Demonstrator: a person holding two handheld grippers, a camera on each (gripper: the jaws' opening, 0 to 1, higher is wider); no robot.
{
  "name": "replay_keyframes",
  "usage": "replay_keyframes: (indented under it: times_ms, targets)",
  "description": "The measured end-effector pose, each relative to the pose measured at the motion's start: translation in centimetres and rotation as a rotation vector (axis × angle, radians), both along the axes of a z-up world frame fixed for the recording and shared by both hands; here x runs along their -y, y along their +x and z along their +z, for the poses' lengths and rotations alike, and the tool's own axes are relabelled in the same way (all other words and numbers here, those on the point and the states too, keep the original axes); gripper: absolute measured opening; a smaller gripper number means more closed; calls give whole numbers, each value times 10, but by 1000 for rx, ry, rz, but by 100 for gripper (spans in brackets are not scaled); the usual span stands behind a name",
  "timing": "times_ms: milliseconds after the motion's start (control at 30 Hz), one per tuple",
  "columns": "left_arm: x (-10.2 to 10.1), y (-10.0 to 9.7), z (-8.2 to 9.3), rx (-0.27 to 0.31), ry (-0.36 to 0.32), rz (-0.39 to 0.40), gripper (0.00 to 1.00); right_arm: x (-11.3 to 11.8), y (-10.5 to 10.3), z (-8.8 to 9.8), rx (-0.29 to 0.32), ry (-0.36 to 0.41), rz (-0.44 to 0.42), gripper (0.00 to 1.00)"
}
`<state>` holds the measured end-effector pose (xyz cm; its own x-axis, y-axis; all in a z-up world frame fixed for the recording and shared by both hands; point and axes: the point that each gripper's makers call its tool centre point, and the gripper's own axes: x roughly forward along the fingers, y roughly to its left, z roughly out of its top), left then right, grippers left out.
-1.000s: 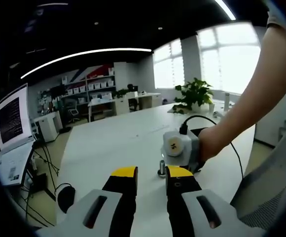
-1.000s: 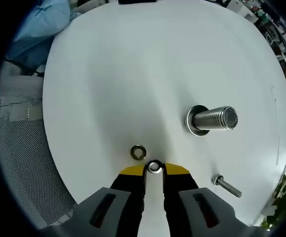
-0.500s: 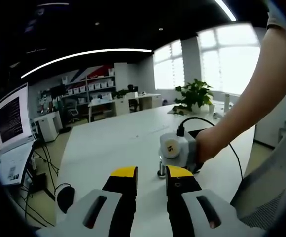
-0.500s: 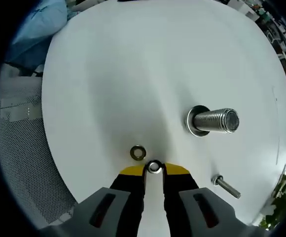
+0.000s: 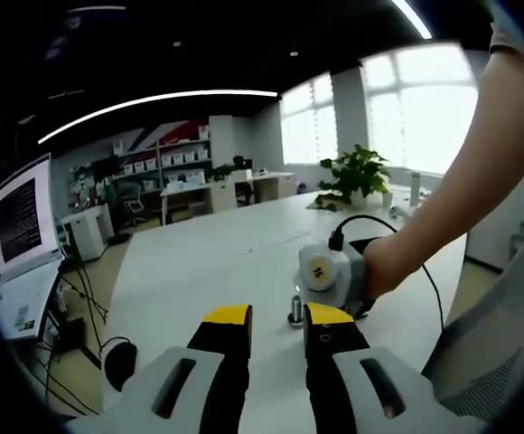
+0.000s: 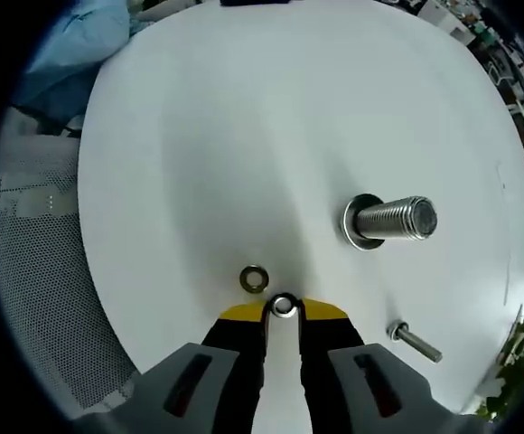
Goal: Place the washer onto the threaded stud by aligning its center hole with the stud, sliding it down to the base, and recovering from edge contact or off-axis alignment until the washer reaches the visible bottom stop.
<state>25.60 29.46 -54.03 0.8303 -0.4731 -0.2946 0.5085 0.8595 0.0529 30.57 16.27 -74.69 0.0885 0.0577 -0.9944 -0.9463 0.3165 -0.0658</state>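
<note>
A: One washer (image 6: 283, 306), item in hand. Location: pinched at the tips of the right claw (image 6: 283, 309), which is closed on its rim, the ring lying flat with its hole open to the camera.

B: Stud (image 6: 390, 220)?

A: One, threaded, standing on the white table (image 6: 244, 136) on a collar at its base. In the right gripper view it lies ahead of the claw and off to the right, well apart from the washer. Long axis: upright from the table, though it appears tipped rightward in that view.

B: So the move turns on what?

A: Judgement: carry the washer forward and right, raise it above the stud's top, keep the hole square to that axis, then lower it.

B: Other stock?

A: One loose nut (image 6: 254, 278) just beside the claw tip, left of the washer. One small bolt (image 6: 413, 341) lying to the right.

B: Left claw (image 5: 275, 315)?

A: Jaws a narrow gap apart, holding nothing. It is low over the table, just behind the right one; the right claw is nearer the stud.
</note>
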Motion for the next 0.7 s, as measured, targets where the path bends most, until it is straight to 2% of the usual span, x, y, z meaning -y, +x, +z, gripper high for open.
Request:
replay_keyframes:
  times_ms: [167, 233, 567, 700]
  targets:
    - [-1, 0, 1, 2, -4, 3, 20, 1, 0, 0, 24, 20, -9, 15]
    - [-1, 0, 1, 2, -3, 3, 20, 1, 0, 0, 37, 52, -11, 14]
    - [-1, 0, 2, 6, -4, 4, 20, 3, 2, 1, 62, 146, -107, 14]
    - [0, 0, 3, 11, -5, 3, 20, 6, 1, 2, 70, 146, -116, 13]
